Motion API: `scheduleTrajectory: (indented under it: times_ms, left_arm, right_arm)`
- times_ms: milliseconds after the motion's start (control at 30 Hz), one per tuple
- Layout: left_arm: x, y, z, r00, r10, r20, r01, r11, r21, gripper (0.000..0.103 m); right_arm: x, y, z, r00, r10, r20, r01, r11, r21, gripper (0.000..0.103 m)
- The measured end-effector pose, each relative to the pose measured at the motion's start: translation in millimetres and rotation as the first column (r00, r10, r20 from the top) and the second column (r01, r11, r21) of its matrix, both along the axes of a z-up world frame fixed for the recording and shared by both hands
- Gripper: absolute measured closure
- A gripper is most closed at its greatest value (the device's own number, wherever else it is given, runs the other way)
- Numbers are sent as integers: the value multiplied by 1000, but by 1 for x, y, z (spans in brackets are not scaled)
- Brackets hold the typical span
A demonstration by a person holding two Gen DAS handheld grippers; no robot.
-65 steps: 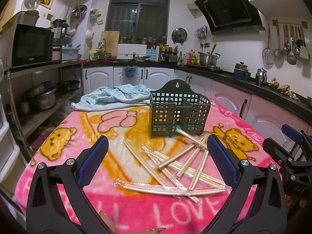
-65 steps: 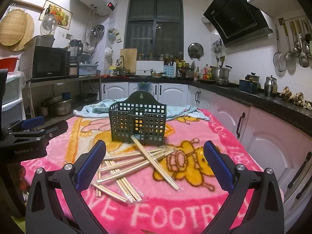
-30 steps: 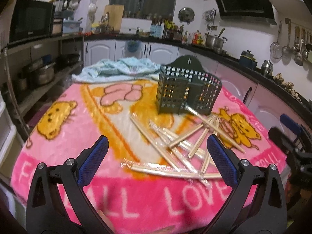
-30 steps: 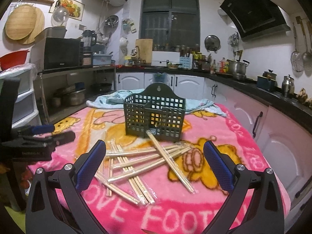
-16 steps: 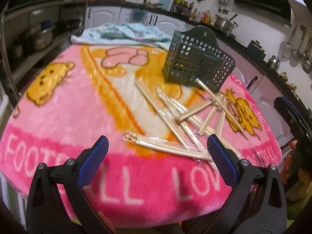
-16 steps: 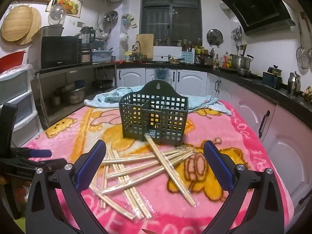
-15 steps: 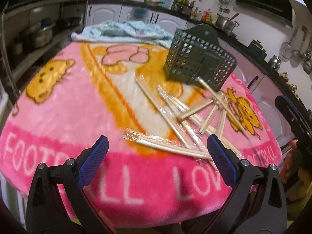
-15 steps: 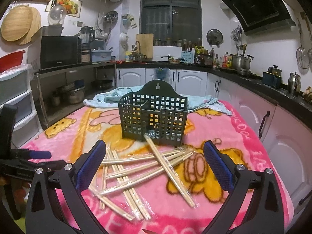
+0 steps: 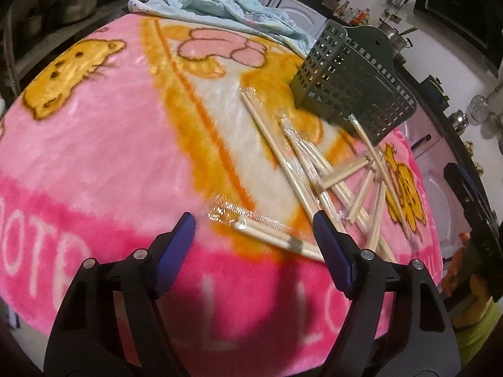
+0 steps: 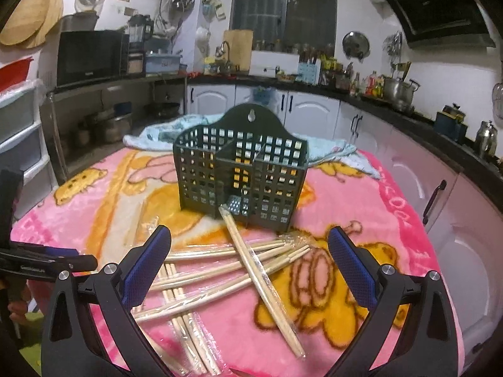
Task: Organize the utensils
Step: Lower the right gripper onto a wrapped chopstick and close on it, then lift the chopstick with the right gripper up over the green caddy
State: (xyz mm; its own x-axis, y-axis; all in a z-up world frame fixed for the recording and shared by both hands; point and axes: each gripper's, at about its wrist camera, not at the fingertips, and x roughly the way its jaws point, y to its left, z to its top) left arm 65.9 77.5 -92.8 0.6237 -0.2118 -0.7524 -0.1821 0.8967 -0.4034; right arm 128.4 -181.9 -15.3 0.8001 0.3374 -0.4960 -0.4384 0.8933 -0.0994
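Chopsticks point(image 10: 220, 270) lie scattered in clear wrappers on the pink blanket point(image 9: 103, 144) over the table, crossing one another just near of the dark green holder point(image 10: 240, 169), which stands upright with its compartments showing nothing inside that I can make out. My left hand-held gripper point(image 9: 253, 238) is spread wide and hangs over the nearest wrapped pair point(image 9: 267, 231), apart from it; my right hand-held gripper point(image 10: 250, 259) is also spread, above the pile, holding nothing. I judge these sticks light, thin and stiff, but the film looks slick and crinkly, so I'd pinch a pair across its middle, where the wrapper lies tight, not at the loose crimped end.
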Motion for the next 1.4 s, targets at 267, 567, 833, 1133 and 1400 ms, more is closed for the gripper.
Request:
scheduleTrajectory:
  times_ms: [267, 567, 833, 1133, 1400]
  left_arm:
    - [11, -8, 0, 1000, 0, -14, 1, 996, 88, 61]
    - [18, -2, -2, 1000, 6, -15, -5, 995, 96, 82]
    - [24, 5, -3, 1000, -2, -10, 3, 997, 76, 92]
    - [29, 13, 2, 1000, -10, 6, 10, 999, 36, 101]
    - [31, 17, 27, 997, -29, 69, 29, 1000, 6, 101]
  right_arm:
    - [44, 21, -21, 993, 29, -117, -41, 993, -108, 16]
    - [96, 56, -48, 963, 50, -263, -112, 968, -227, 35]
    - [115, 80, -59, 949, 66, -309, -169, 932, -320, 56]
    - [123, 94, -57, 936, 90, -340, -218, 907, -361, 91]
    - [114, 78, -15, 938, 165, -304, -252, 928, -275, 92]
